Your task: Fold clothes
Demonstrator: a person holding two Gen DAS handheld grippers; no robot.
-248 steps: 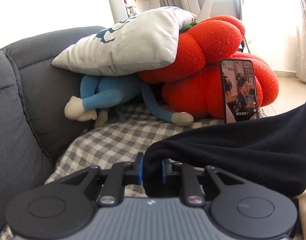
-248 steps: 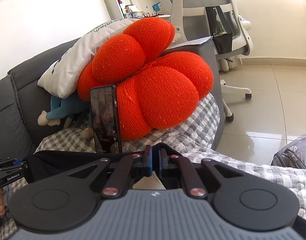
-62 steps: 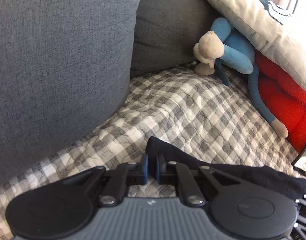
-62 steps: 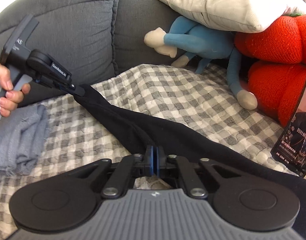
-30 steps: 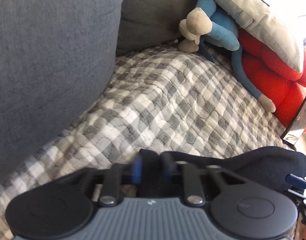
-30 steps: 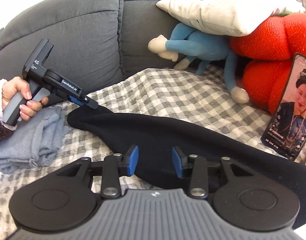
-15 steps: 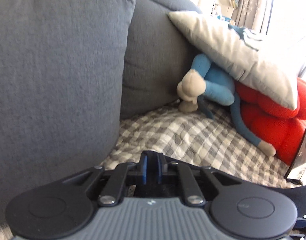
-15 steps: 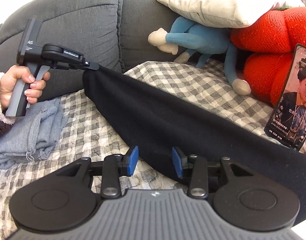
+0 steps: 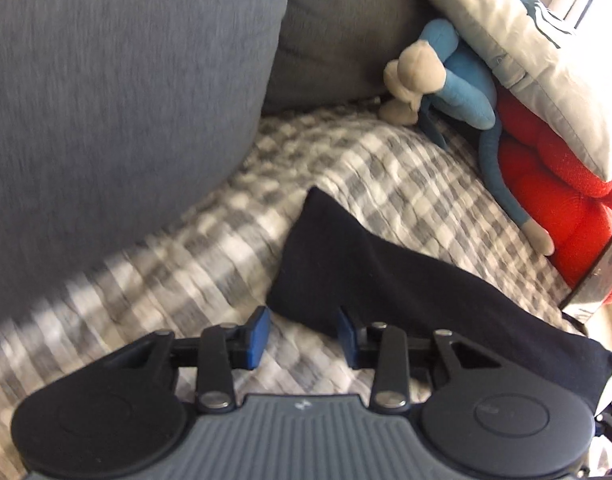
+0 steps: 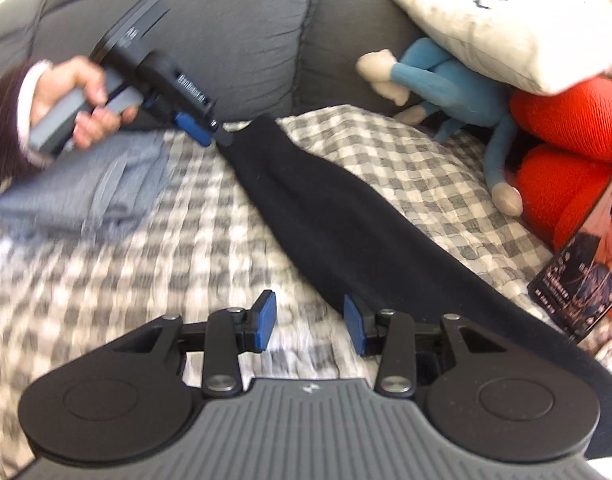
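Left wrist view: the left hand-held gripper (image 9: 302,334) has its jaws opening, with the near edge of the black garment (image 9: 346,272) lying between the blue pads (image 9: 257,334) but not pinched. That garment stretches as a long strip across the checked quilt (image 9: 386,176) on the grey sofa (image 9: 126,72). From the right wrist, the right hand-held gripper (image 10: 309,324) stands partly open and empty, its right pad just beside the garment's edge. A folded grey garment (image 10: 86,192) lies at the left; a blue plush toy (image 10: 454,80), an orange cushion (image 10: 570,124) and a phone (image 10: 590,268) sit at the right
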